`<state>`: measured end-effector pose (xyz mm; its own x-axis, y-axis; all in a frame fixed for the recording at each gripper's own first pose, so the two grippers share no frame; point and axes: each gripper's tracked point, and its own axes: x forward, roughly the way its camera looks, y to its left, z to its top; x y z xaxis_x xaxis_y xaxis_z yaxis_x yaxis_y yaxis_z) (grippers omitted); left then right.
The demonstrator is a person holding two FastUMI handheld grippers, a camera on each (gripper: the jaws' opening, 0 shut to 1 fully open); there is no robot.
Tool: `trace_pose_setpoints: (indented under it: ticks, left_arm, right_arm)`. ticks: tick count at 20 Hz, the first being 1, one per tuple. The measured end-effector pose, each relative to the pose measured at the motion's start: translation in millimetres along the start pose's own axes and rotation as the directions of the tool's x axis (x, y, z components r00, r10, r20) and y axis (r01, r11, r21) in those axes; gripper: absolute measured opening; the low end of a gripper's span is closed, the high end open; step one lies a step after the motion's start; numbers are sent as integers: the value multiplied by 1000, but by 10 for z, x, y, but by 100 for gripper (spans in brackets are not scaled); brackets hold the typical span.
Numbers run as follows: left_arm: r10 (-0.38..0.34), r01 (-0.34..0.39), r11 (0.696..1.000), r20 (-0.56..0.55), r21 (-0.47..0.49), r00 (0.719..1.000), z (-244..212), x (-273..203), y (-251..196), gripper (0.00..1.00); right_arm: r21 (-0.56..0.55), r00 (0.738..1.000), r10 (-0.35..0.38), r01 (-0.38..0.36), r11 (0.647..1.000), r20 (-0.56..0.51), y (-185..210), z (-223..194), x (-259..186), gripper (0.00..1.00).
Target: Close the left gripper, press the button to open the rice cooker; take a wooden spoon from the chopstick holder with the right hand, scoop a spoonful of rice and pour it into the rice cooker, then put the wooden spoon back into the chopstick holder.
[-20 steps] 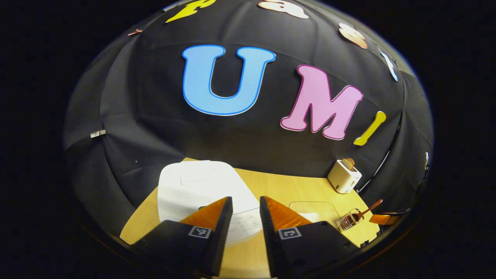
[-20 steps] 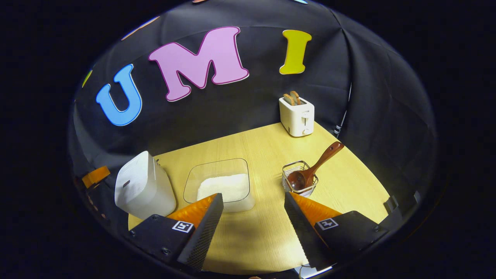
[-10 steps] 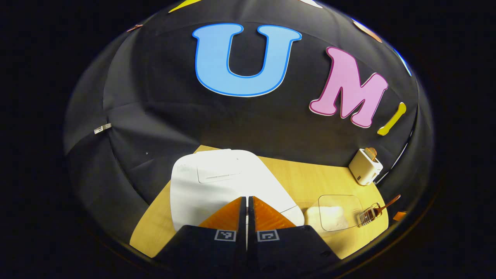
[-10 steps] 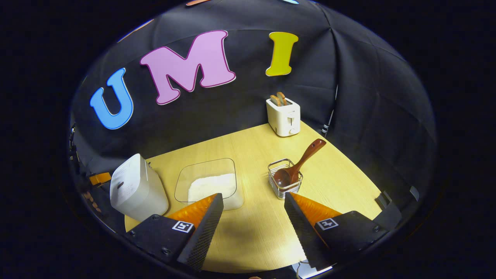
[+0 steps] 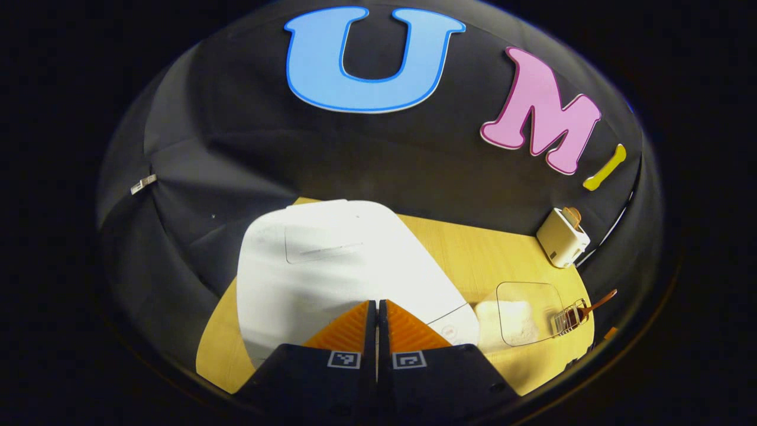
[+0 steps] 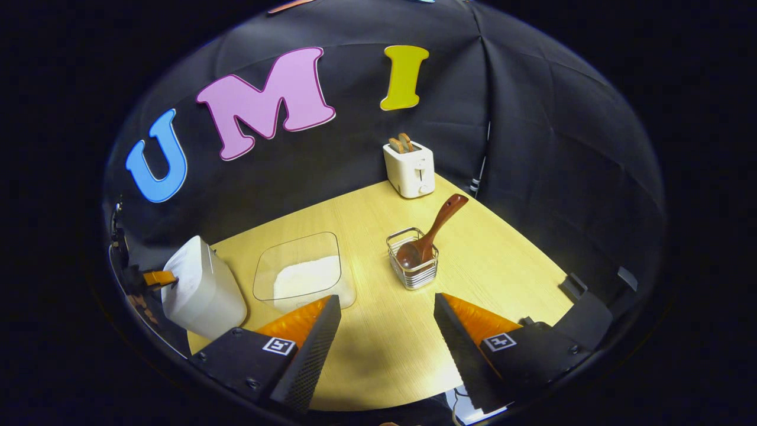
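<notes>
**Left hand-held gripper pressed together over the cooker lid**

In the left gripper view, the left hand-held gripper (image 5: 377,305) is seen with its fingers pressed together, nothing held between them, its tips over the front of the closed white cooker (image 5: 331,266). Whether the lid is touched cannot be told. In the right gripper view, the right hand-held gripper (image 6: 387,305) is held spread and empty above the desk (image 6: 384,355). Just beyond its fingers, a clear box (image 6: 301,275) with rice (image 6: 304,277) is set, and the cooker (image 6: 201,290) is placed to that box's left. The wire holder (image 6: 413,266) is found to the box's right, with the spoon (image 6: 430,234) resting bowl-down in it, handle leaning up and away. A toaster (image 6: 409,168) is placed farthest back, by the wall.
</notes>
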<state>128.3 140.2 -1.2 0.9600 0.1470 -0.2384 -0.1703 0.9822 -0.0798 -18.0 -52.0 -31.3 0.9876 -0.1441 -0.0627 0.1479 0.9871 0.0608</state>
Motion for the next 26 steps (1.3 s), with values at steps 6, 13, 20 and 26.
trace_pose_setpoints:
  ticks: [6,13,20,26]
  left_arm:
    - [-18,19,999,-8,28,1000,-58,68,3,6]
    - [-72,13,956,192,292,979,451,-187,-88,6]
    - [-240,75,933,454,352,858,1265,-1242,-616,5]
    - [-274,220,958,363,184,890,694,-1426,-856,5]
  right_arm:
    - [12,1000,-15,15,1000,-4,81,-96,-60,99]
    - [-55,1000,18,-18,998,-7,446,-246,-210,99]
    - [-62,999,28,-26,998,32,572,-160,-289,99]
    - [-36,999,29,-27,999,42,416,46,-57,99]
